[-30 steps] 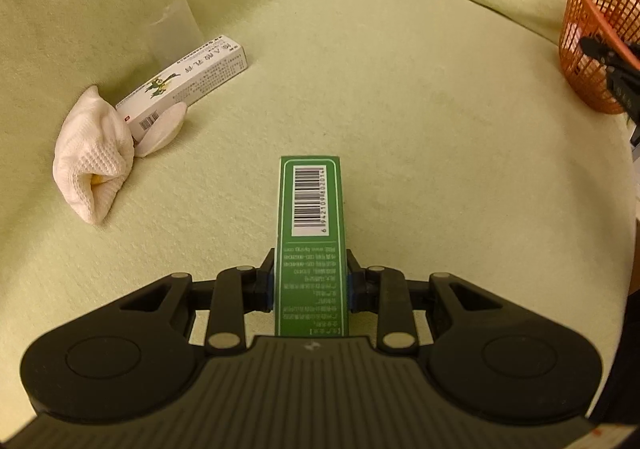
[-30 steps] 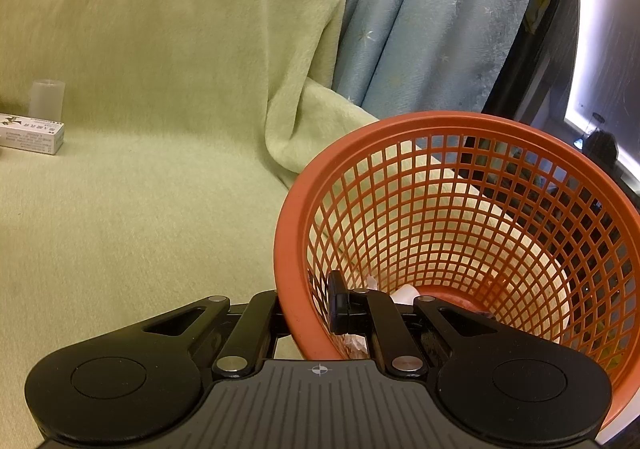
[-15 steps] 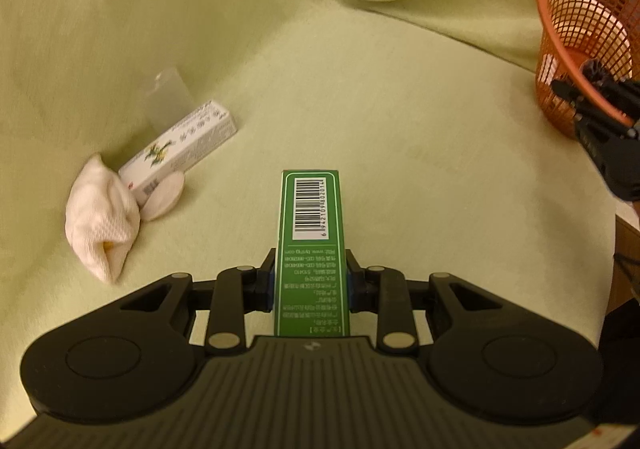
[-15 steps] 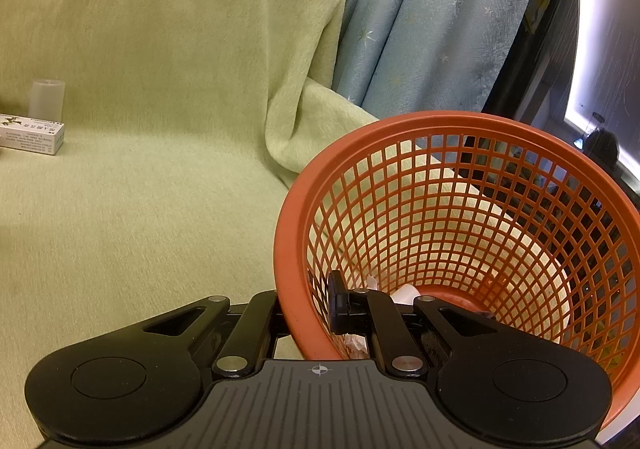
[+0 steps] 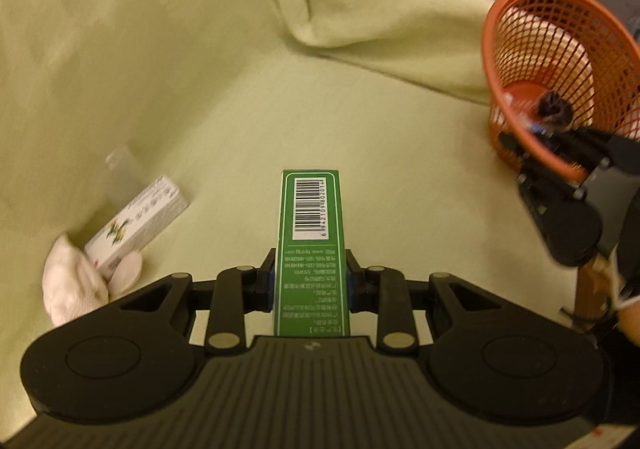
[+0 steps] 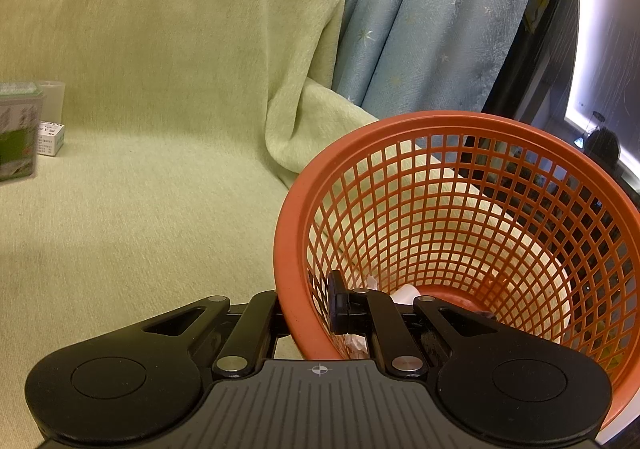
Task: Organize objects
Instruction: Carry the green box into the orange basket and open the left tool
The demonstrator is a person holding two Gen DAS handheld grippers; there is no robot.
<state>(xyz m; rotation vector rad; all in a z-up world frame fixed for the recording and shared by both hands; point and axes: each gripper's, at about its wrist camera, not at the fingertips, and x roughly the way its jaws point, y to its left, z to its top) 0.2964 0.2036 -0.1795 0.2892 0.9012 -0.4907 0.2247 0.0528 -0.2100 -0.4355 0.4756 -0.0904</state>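
Note:
My left gripper (image 5: 310, 281) is shut on a long green box (image 5: 311, 233) with a barcode, held above the green-covered sofa seat. The box also shows at the left edge of the right wrist view (image 6: 18, 133). My right gripper (image 6: 305, 309) is shut on the rim of the orange mesh basket (image 6: 460, 233), one finger inside and one outside. The basket (image 5: 548, 61) and the right gripper (image 5: 532, 159) show at the right of the left wrist view. The basket holds some small items at its bottom.
A white box (image 5: 136, 225), a clear plastic cup (image 5: 122, 173), a white sock (image 5: 72, 285) and a round pad (image 5: 128, 273) lie at the left on the sofa. The sofa back rises behind. Blue curtains (image 6: 432, 21) hang beyond the sofa.
My left gripper has lifted and moved toward the basket with the green box; the basket looks nearer and the items at the left fall lower. The right gripper has not moved.

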